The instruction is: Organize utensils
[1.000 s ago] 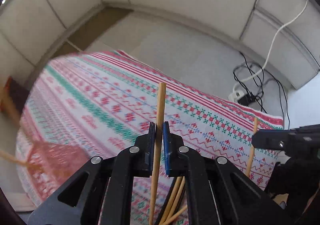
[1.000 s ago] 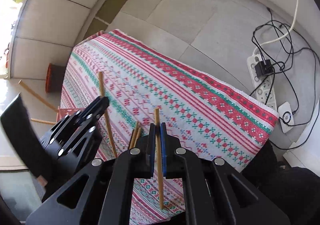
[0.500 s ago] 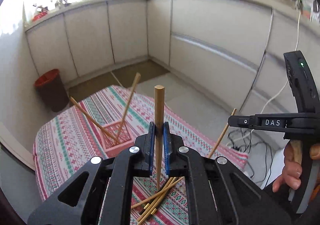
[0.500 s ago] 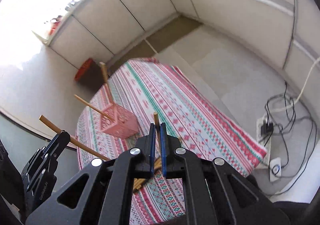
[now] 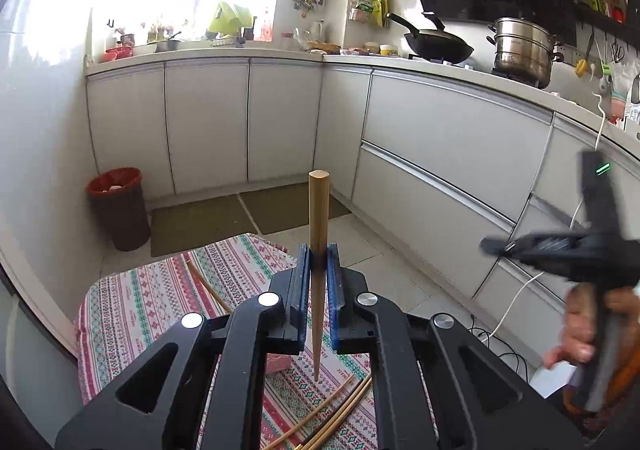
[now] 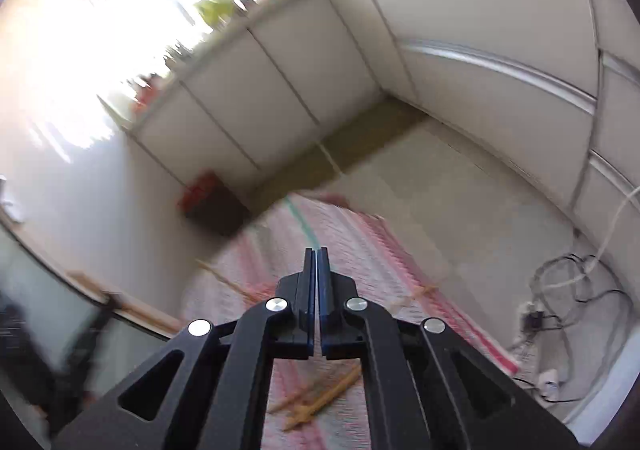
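My left gripper (image 5: 318,264) is shut on a wooden chopstick (image 5: 319,210) that stands upright between the pads, thick end up. It is held high above the table with the patterned cloth (image 5: 140,306). Several loose chopsticks (image 5: 340,410) lie on the cloth below, and a corner of the pink basket (image 5: 278,364) shows under the fingers. My right gripper (image 6: 317,262) has its jaws together with no chopstick visible between them; the view is blurred. Loose chopsticks (image 6: 320,402) lie on the cloth (image 6: 340,250) below it. The right gripper also shows at the right of the left wrist view (image 5: 496,246).
White kitchen cabinets (image 5: 440,154) run along the back and right. A red bin (image 5: 118,206) stands on the floor at the left. A power strip and cables (image 6: 536,318) lie on the floor at the right of the table.
Both grippers have risen and tilted up, away from the table. The left still holds its chopstick. The chopstick seen in the right gripper before no longer shows between its pads.
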`<state>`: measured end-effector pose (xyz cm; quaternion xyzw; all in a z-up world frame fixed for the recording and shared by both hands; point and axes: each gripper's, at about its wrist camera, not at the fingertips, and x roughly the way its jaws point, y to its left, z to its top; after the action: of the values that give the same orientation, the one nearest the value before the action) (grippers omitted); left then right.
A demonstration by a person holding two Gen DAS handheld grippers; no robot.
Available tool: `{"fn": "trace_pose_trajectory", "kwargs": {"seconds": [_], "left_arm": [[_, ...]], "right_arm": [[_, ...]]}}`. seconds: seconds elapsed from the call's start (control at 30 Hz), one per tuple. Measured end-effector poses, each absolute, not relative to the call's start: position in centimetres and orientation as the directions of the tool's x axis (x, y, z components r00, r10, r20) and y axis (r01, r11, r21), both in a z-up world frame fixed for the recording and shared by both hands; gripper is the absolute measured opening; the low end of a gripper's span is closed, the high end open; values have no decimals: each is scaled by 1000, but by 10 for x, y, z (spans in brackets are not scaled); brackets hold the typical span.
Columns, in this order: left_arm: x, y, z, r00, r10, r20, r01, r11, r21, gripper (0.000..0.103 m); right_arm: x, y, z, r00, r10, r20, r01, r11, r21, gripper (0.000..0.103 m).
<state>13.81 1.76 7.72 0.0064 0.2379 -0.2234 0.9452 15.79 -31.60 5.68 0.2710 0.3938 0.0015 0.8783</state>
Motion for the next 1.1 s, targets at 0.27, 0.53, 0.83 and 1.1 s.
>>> {"fn": "trace_pose_trajectory", "kwargs": {"seconds": [0.27, 0.53, 0.83, 1.1], "left_arm": [[149, 22, 87, 803, -409, -434, 417, 905, -83, 7], [195, 42, 66, 861, -266, -434, 242, 964, -111, 7], [221, 54, 40, 862, -199, -467, 146, 978, -148, 7], [194, 67, 79, 897, -244, -370, 183, 964, -191, 7]], "right_arm": [[225, -421, -112, 447, 343, -826, 583, 589, 560, 44], [236, -366, -87, 514, 454, -728, 394, 628, 670, 62], [243, -282, -51, 508, 499, -702, 145, 754, 641, 66], [234, -259, -124, 248, 532, -809, 351, 729, 587, 46]]}}
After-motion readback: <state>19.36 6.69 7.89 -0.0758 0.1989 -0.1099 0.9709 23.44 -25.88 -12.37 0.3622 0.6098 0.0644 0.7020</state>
